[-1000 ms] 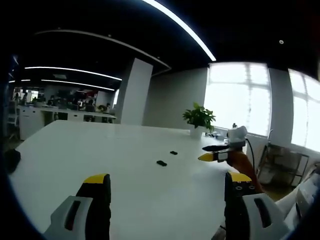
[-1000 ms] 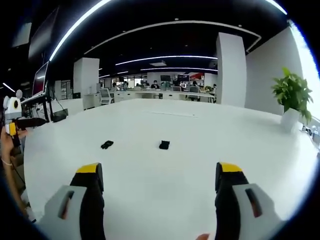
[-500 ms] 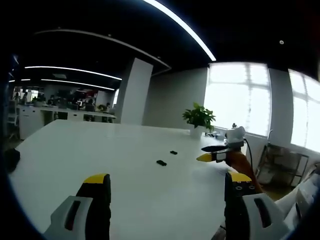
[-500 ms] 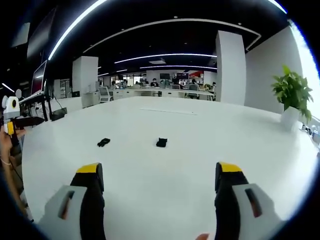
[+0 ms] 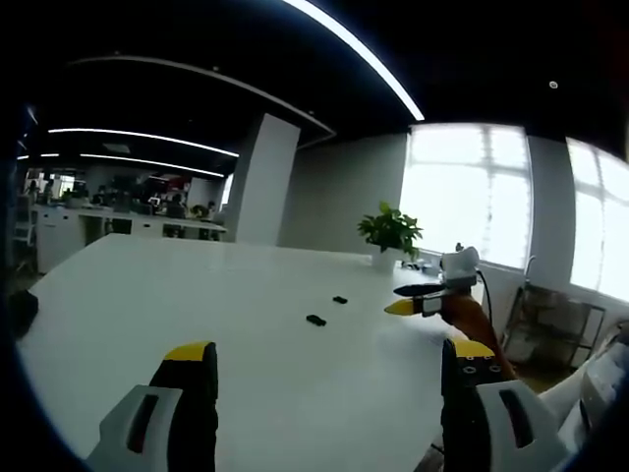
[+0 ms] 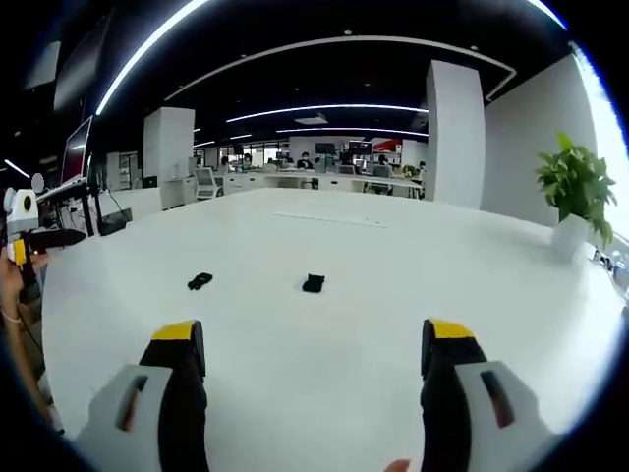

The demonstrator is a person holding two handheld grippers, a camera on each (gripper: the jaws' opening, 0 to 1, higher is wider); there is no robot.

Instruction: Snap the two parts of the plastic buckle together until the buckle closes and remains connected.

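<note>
So here's where we're at: both buckle halves are lying loose on the white table (image 6: 413, 324), apart from each other and well ahead of both grippers, nothing clipped yet. In the right gripper view, the left buckle piece (image 6: 200, 281) sits up and to the left of the jaws, and the right buckle piece (image 6: 314, 283) is almost dead ahead, just left of centre between them. Our right gripper (image 6: 307, 346) is spread wide with nothing in it. In the left gripper view, the same two show as tiny dark specks, the nearer buckle piece (image 5: 315, 320) and the farther buckle piece (image 5: 339, 299), ahead and a bit right of centre, and our left gripper (image 5: 326, 362) is wide and empty too. We'd guess the right hand has the straighter line in. The left piece looks longish and angled up to the right; the other looks blockier. Honestly, they're too small to tell which end is prongs and which is socket, so we can't say whether they face each other.
</note>
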